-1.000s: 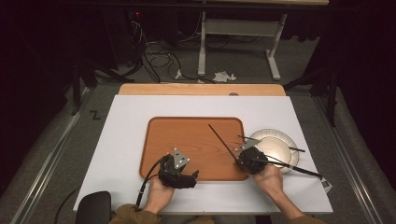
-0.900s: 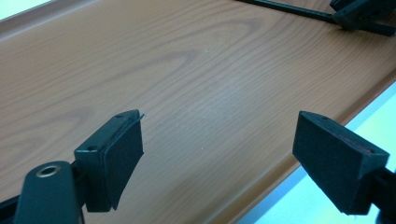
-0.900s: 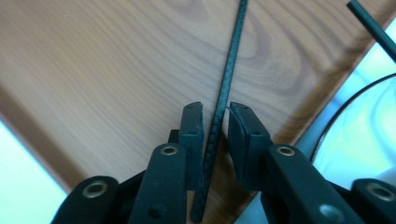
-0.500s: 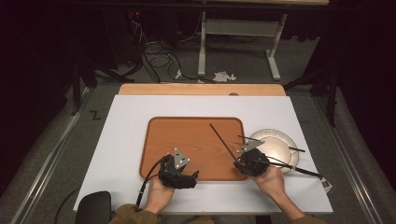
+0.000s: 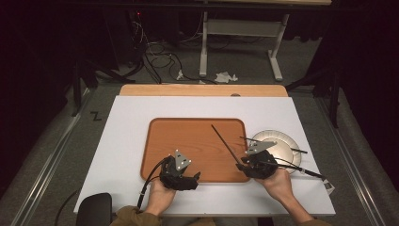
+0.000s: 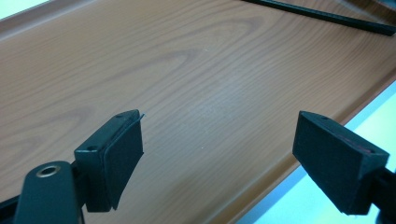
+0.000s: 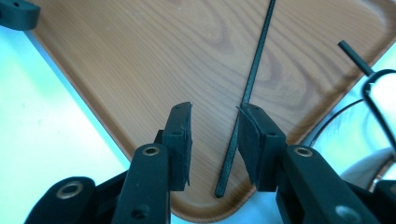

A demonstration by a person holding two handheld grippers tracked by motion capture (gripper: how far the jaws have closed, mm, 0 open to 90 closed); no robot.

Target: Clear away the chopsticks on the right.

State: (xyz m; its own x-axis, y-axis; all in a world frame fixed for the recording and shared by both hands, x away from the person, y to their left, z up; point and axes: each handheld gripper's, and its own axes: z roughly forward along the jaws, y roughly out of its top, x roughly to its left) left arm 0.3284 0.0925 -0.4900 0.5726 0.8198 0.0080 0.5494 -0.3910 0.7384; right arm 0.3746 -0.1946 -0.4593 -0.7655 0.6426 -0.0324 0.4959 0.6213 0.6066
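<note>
- The white rectangular table top (image 5: 122,141) carries everything; its far edge shows a strip of pale wood.
- The brown wood-grain rectangular tray (image 5: 188,141) lies in the middle of the table, long sides parallel to the near edge, so both hands reach it from the person's side.
- The round silver-grey plate (image 5: 282,141) sits just off the tray's right edge, with a second thin black stick (image 5: 273,144) lying across it. I judge the sticks are being moved one at a time from plate to tray.
- The left gripper (image 5: 181,181) hovers over the tray's near edge, jaws spread wide with nothing between them, apparently waiting.
- The right gripper (image 7: 215,140) is over the tray's near right corner. Its jaws have just been opening; the stick stands between them, close against the right pad, with a clear gap to the left pad, so I read it as released.
- The long thin black chopstick-like stick (image 7: 252,84) lies flat on the tray, slanting from the near right corner towards the tray's middle. It is straight, matt and slender, slightly thicker at the near end, which stops just short of the tray's raised rim.
</note>
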